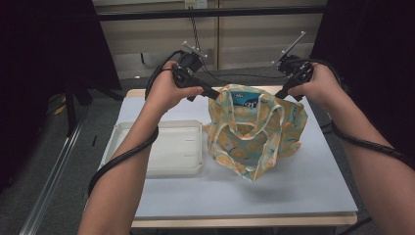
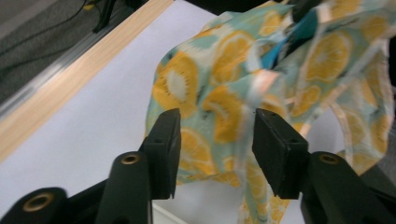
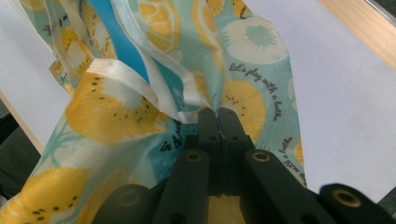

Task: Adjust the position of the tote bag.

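You have a fabric bag (image 1: 254,132) with an orange-slice print on pale teal standing on the white surface (image 1: 303,181), right of centre and toward the far edge, with its mouth held up and open between your two hands. Your right gripper (image 1: 283,93) reaches in from the far right, and in the right gripper view its jaws are pressed together on the bag's rim (image 3: 212,105), pinching a fold of the fabric just beside the cream binding (the printed script runs along the cloth to the right of the jaws). Your left gripper (image 1: 214,94) comes in from the far left; in the left gripper view its jaws are spread wide, one on each side of a hanging fold of the bag (image 2: 219,116), with a clear gap between the pads and the cloth. A blue item (image 1: 243,102) shows inside the bag's mouth at the far side, and the cream handles (image 1: 266,147) loop down the near face of the bag. To the left of the bag, touching or just beside its base, a shallow white tray (image 1: 173,166) lies flat on the surface under your left forearm. The near edge of the surface shows a light wood strip (image 1: 244,220).
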`<state>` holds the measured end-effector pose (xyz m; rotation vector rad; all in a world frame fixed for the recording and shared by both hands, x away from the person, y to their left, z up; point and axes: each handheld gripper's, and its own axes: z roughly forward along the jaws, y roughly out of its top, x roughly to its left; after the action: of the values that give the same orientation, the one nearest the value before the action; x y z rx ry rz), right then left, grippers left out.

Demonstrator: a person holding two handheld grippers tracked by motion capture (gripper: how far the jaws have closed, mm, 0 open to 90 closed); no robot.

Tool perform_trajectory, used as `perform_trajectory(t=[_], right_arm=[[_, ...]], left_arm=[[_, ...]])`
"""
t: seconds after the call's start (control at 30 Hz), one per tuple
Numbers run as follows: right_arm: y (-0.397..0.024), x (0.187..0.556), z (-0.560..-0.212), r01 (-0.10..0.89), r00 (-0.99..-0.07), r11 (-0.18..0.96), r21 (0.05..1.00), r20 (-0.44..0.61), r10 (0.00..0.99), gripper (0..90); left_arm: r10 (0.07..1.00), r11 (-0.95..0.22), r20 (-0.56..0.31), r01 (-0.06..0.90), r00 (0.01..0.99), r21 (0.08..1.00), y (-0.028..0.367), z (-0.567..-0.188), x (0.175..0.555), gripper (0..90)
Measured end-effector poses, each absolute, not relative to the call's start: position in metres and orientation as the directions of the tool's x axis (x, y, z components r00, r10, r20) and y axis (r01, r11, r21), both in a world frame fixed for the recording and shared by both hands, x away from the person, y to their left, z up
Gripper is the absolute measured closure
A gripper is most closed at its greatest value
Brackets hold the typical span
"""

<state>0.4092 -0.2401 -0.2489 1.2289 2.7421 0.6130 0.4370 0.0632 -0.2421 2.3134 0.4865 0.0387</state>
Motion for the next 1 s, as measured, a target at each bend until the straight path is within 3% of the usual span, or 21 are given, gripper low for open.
perform_trajectory(t=[0.27, 0.4, 0.47, 0.6, 0.77, 1.0], right_arm=[[-0.239, 0.408, -0.248, 0.7, -0.679, 0.605, 0.381, 0.091, 0.728, 89.6], [-0.239, 0.408, -0.248, 0.7, -0.679, 0.605, 0.379, 0.088, 0.729, 89.4], [-0.239, 0.408, -0.248, 0.698, -0.679, 0.605, 0.382, 0.087, 0.729, 89.3], [-0.239, 0.408, -0.248, 0.705, -0.673, 0.599, 0.38, 0.091, 0.734, 89.0], [-0.24, 0.408, -0.249, 0.701, -0.677, 0.603, 0.38, 0.091, 0.73, 89.0], [-0.238, 0.408, -0.249, 0.699, -0.68, 0.608, 0.375, 0.089, 0.727, 89.2]], left_arm=[[0.305, -0.697, -0.062, 0.267, 0.95, 0.665, 0.046, -0.239, 0.428, 46.1], [0.299, -0.698, -0.054, 0.257, 0.953, 0.669, 0.039, -0.243, 0.429, 60.5], [0.296, -0.699, -0.069, 0.266, 0.953, 0.664, 0.036, -0.244, 0.429, 71.7], [0.295, -0.716, -0.052, 0.256, 0.954, 0.649, 0.033, -0.241, 0.431, 83.4], [0.315, -0.669, -0.082, 0.282, 0.946, 0.687, 0.039, -0.228, 0.43, 88.2], [0.355, -0.629, -0.046, 0.274, 0.934, 0.728, 0.037, -0.207, 0.435, 88.6]])
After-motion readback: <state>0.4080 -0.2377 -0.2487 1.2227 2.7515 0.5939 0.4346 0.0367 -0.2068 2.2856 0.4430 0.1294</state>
